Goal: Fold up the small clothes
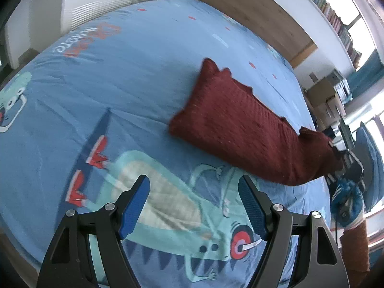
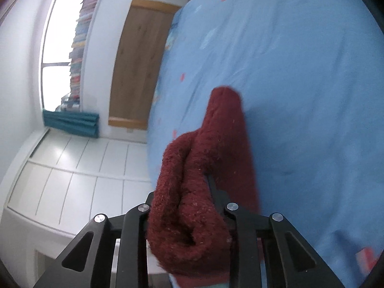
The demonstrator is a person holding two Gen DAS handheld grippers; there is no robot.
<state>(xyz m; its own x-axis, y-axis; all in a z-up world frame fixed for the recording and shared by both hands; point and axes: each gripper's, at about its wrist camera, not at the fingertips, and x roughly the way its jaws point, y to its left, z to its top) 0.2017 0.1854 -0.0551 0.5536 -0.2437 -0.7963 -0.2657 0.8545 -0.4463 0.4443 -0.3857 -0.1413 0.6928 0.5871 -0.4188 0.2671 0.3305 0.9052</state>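
Note:
A dark red knitted garment [image 1: 240, 120] lies stretched across the blue printed bedsheet [image 1: 134, 79], its right end lifted off the bed. In the right wrist view the garment [image 2: 192, 204] bunches thickly between the jaws of my right gripper [image 2: 192, 184], which is shut on it; the fingertips are buried in the knit. The far end of the garment [image 2: 225, 105] trails down onto the sheet [image 2: 300, 96]. My left gripper [image 1: 193, 182] hovers over the monster print near the front of the bed, open with nothing between its blue pads [image 1: 134, 206], a short way from the garment's near edge.
A hand [image 1: 345, 199] with a brown sleeve [image 1: 355, 244] shows at the right edge. A wooden panel [image 1: 259, 16] and bookshelves [image 1: 336, 19] stand beyond the bed. Stacked boxes [image 1: 328, 96] sit past its right side. White cupboard doors [image 2: 72, 163] lie off the bed's edge.

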